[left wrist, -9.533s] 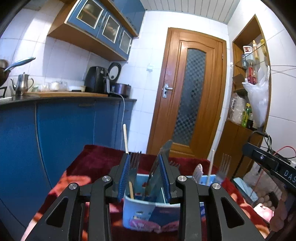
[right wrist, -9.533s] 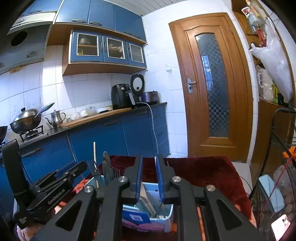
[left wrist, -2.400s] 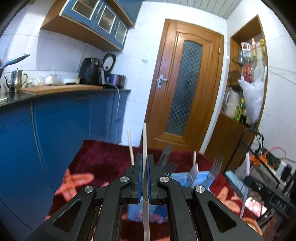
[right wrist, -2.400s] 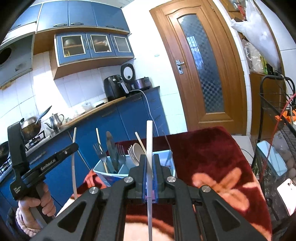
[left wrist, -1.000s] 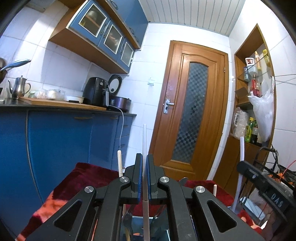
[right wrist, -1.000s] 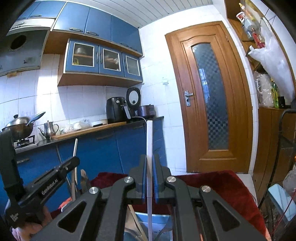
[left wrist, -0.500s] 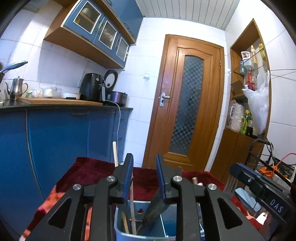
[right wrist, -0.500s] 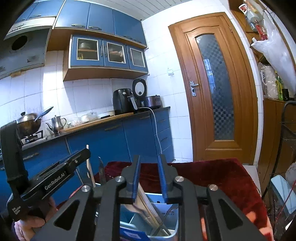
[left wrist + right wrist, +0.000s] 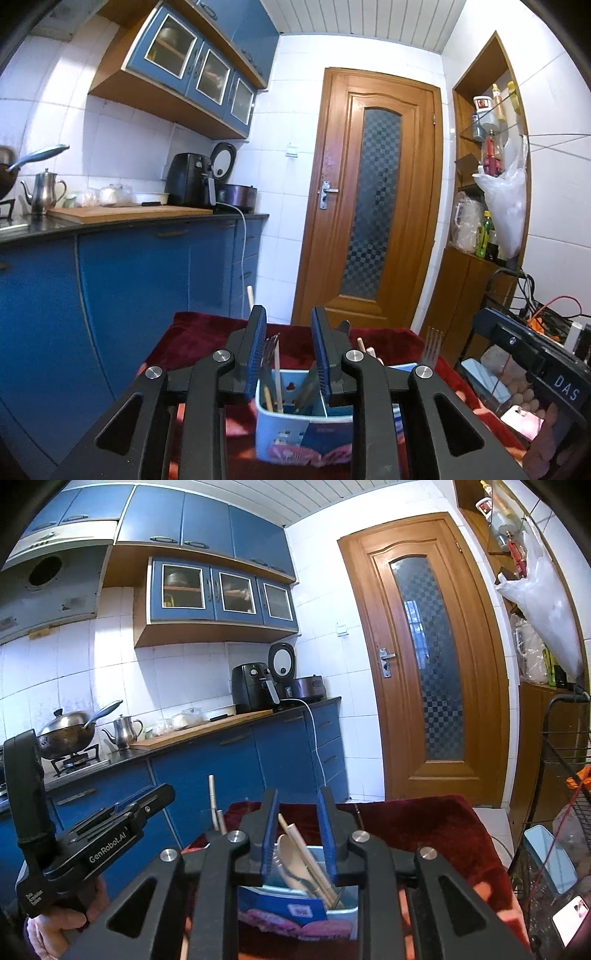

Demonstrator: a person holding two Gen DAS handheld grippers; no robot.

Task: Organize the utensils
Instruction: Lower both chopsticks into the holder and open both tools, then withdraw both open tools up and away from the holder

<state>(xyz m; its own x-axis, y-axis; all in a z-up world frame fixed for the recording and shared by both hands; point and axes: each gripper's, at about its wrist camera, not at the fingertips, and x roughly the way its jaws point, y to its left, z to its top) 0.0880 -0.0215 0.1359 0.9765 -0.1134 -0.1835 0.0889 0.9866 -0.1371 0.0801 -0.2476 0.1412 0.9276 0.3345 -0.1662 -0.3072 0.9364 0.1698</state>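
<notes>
Left view, holder: the light blue utensil holder [image 9: 295,424] stands on the dark red cloth [image 9: 199,339], straight ahead of my left gripper [image 9: 288,350].
Left view, contents: a fork [image 9: 271,345] and two pale chopsticks [image 9: 277,376] stand upright in the near left compartment; one more fork [image 9: 433,345] rises at the right end.
Left view, my tool: my left gripper has just been opening; its blue pads [image 9: 256,354] are spread with nothing between them, pointing nearly level.
Right view, holder: I see the same holder [image 9: 343,910] just past my right gripper [image 9: 299,834].
Right view, contents: a white spoon [image 9: 290,853] and one chopstick [image 9: 306,856] lean in the compartment facing me.
Right view, my tool: my right gripper has also just been opening; its jaws are parted and empty. My left hand [image 9: 55,930] grips the other tool at lower left.
</notes>
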